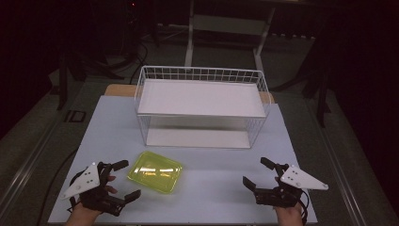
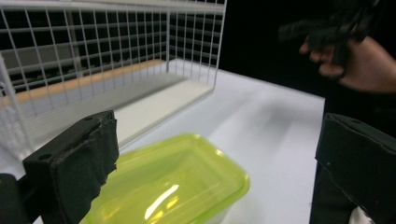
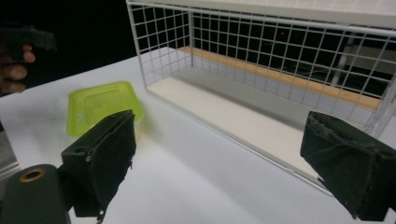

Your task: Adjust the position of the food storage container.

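From above, the table (image 1: 202, 188) is laid out plain: the lime-green lidded container (image 1: 155, 171) sits flat on the white top, left of centre, just in front of the white wire rack (image 1: 201, 106). The left gripper (image 1: 130, 180) hovers right beside the container's near-left corner, jaws spread wide with nothing between them. The right gripper (image 1: 257, 173) sits well apart on the other side of the table, jaws equally wide and empty.

Switch to the left gripper view and the container (image 2: 177, 182) looms large between the 2 black pads, close under the camera, its glossy lid catching a streak of light. That detail is lost from the high view. The pads stand clear on either side, not pressing it. The rack (image 2: 107, 56) rises behind, its lower shelf at table level, and the person's other hand (image 2: 359, 65) shows blurred at upper right, holding the other gripper.

The right gripper view gives the opposite angle: the container (image 3: 103, 112) looks small and far off to the left, beside the rack's near corner, while the rack (image 3: 280, 60) stretches across, its wire grid and pale lower shelf sharp. A wooden strip shows through the mesh behind.
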A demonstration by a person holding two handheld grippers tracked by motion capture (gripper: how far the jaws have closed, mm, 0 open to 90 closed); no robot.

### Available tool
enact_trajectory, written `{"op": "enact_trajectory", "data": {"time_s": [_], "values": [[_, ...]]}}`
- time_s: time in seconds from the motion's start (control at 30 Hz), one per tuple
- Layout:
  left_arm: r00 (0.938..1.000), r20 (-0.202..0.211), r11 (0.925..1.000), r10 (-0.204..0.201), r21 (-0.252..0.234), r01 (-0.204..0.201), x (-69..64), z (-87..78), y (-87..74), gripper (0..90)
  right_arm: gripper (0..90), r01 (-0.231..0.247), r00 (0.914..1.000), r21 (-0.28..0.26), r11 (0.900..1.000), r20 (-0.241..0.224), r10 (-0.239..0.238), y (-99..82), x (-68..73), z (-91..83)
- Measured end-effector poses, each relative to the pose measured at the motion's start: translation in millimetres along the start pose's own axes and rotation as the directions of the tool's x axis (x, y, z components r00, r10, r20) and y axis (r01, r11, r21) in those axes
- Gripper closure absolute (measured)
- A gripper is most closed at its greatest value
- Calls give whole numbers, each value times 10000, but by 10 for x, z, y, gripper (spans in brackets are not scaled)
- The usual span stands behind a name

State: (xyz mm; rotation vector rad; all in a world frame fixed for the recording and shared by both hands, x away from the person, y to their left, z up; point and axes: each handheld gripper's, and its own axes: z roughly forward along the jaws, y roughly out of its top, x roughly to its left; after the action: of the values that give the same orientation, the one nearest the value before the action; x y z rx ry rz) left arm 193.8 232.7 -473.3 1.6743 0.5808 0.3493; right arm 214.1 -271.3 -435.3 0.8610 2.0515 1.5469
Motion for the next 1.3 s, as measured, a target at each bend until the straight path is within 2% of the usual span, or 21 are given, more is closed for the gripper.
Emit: {"op": "enact_trajectory", "data": {"time_s": [0.13, 0.17, 0.33, 0.37, 0.43, 0.47, 0.5, 0.53, 0.57, 0.63, 0.7, 0.73, 0.77, 0.83, 0.9, 0.93, 1.0, 1.03, 1.1, 1.13, 1.3], "values": [[9996, -29, 9996, -264, 44, 265, 39, -15, 9, 0, 103, -142, 9998, -74, 9999, -138, 141, 20, -3, -7], [9987, -106, 9986, -492, -219, 489, 95, -48, 41, 0, 103, -145, 9996, -199, 9997, -227, 141, 48, 8, -7], [9978, -223, 9978, -629, -223, 624, 146, -51, 69, 0, 103, -140, 9996, -336, 9993, -269, 131, 82, 31, 0], [9957, -637, 9974, -674, 223, 690, 184, -44, 76, 0, 103, -140, 9996, -336, 9993, -269, 131, 82, 31, 0], [9943, -896, 9970, -576, 462, 620, 234, -45, 52, 0, 103, -145, 9996, -467, 9988, -244, 134, 93, 38, -4], [9910, -1114, 9941, -740, 710, 822, 270, -36, 44, 1, 103, -206, 9994, -471, 9987, -270, 193, 95, 32, -6], [9883, -1374, 9928, -669, 892, 796, 312, -37, 23, 1, 103, -269, 9993, -453, 9986, -257, 258, 97, 26, -6], [9860, -1572, 9917, -552, 1063, 725, 343, -47, 2, 95, 103, -400, 9988, -498, 9980, -293, 386, 94, 14, -14], [9804, -1938, 9920, -361, 1118, 586, 370, -62, -23, 95, 103, -400, 9988, -498, 9980, -293, 386, 94, 14, -14], [9728, -2308, 9903, -225, 1284, 533, 440, -78, -69, 218, 103, -394, 9988, -439, 9983, -304, 381, 93, 8, -10], [9643, -2644, 9915, -123, 1214, 459, 521, -106, -130, 483, 103, -470, 9980, -388, 9981, -437, 453, 90, 3, -5], [9635, -2674, 9907, -125, 1271, 481, 575, -111, -161, 564, 104, -511, 9976, -368, 9980, -481, 493, 88, 2, 1], [9678, -2519, 9907, -36, 1310, 378, 635, -116, -204, 650, 103, -520, 9975, -297, 9982, -486, 505, 87, 2, 8], [9670, -2544, 9839, 105, 1754, 354, 702, -93, -252, 812, 104, -559, 9969, -194, 9982, -568, 547, 80, -2, 25], [9641, -2615, 9790, 453, 2034, 91, 756, -64, -320, 899, 104, -604, 9962, -120, 9981, -644, 595, 75, -4, 35], [9630, -2606, 9770, 692, 2131, -125, 767, -47, -352, 900, 103, -619, 9960, -95, 9980, -650, 612, 73, -3, 38], [9617, -2578, 9684, 929, 2477, -272, 781, 0, -394, 900, 104, -638, 9951, -48, 9980, -754, 632, 70, -3, 50], [9670, -2382, 9655, 900, 2590, -261, 785, 33, -415, 900, 104, -638, 9951, -48, 9980, -754, 632, 70, -3, 50], [9711, -2176, 9608, 985, 2751, -358, 770, 80, -426, 900, 104, -638, 9950, -19, 9980, -773, 634, 68, 0, 59], [9750, -1999, 9609, 972, 2739, -397, 760, 103, -426, 900, 104, -649, 9947, -2, 9979, -800, 647, 65, 0, 64], [9818, -1665, 9559, 912, 2910, -394, 727, 158, -424, 900, 104, -632, 9948, 126, 9979, -788, 640, 55, 0, 82]]}}
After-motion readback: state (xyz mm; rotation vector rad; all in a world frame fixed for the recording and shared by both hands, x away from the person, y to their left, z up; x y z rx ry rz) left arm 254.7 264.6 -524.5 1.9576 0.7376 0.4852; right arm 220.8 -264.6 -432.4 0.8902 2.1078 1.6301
